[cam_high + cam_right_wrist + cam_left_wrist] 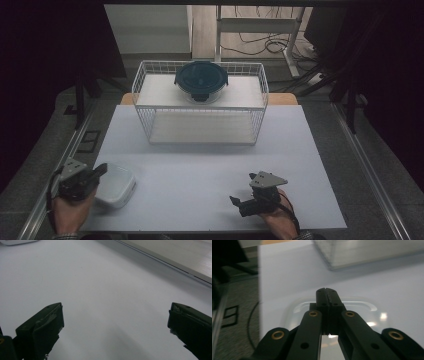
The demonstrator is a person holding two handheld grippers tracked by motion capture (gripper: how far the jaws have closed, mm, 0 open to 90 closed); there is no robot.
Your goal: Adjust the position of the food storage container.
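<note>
Left gripper view: jaws pressed together over the clear container, nothing between them.

Left gripper (327,291) jaws meet tip to tip with no rim caught; they need reopening and setting astride the clear container (116,184) wall, which lies at the desk (200,190) near-left corner. Right gripper (239,204), well apart from the container, stands wide open and empty.

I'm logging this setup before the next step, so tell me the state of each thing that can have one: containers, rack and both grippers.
Left gripper: jaws shut, nothing seen between them, above the white tub.
Right gripper: jaws open, empty, over the bare table.
White tub: open, no lid, looks empty, upright on the table.
Round container: lid on, upright on the wire rack.
Wire rack: upright, lower shelf bare.
</note>
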